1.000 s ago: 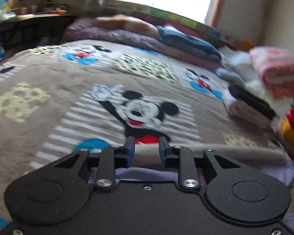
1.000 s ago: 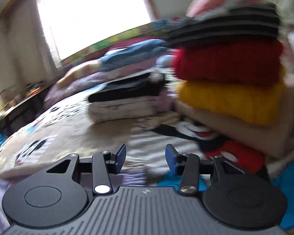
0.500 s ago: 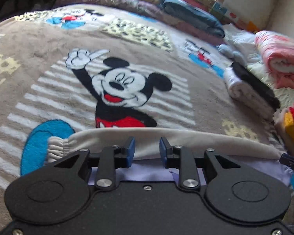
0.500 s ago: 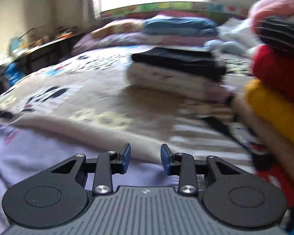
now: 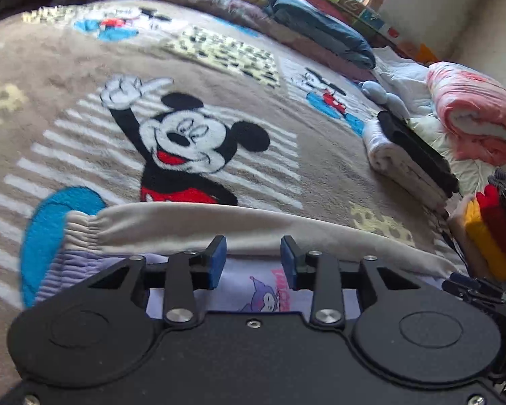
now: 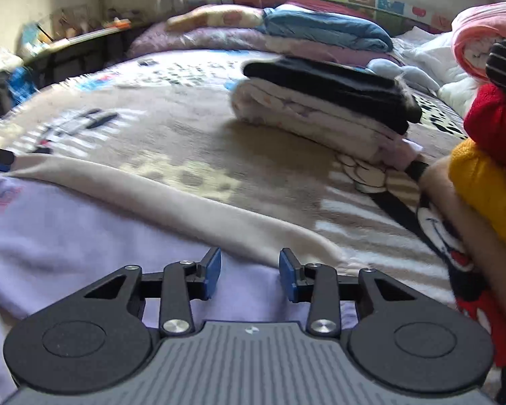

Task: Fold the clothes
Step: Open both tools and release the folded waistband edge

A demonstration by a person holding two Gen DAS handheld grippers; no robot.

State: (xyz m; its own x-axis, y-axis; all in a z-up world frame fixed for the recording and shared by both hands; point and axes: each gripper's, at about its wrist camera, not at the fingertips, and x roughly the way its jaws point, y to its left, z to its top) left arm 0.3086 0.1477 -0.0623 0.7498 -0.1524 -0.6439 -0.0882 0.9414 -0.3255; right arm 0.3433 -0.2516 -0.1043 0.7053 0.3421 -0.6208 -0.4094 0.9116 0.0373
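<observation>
Where the left view shows garment (image 5: 259,226) cuffs, the right shows folded stacks (image 6: 324,101) — blurred.

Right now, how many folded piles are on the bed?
2: a white-and-black pile mid-bed, and a taller pile with red and yellow layers at far right. More may lie out of view.

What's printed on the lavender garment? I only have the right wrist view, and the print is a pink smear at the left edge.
Observer: On the lavender garment, between the left gripper fingers, is a small purple cartoon character beside pink letters.
Operator: What's at its left end?
Observer: A gathered cream cuff, with purple ribbing below it.
Operator: What's on the blanket beyond?
Observer: A waving Mickey Mouse on the brown blanket.
</observation>
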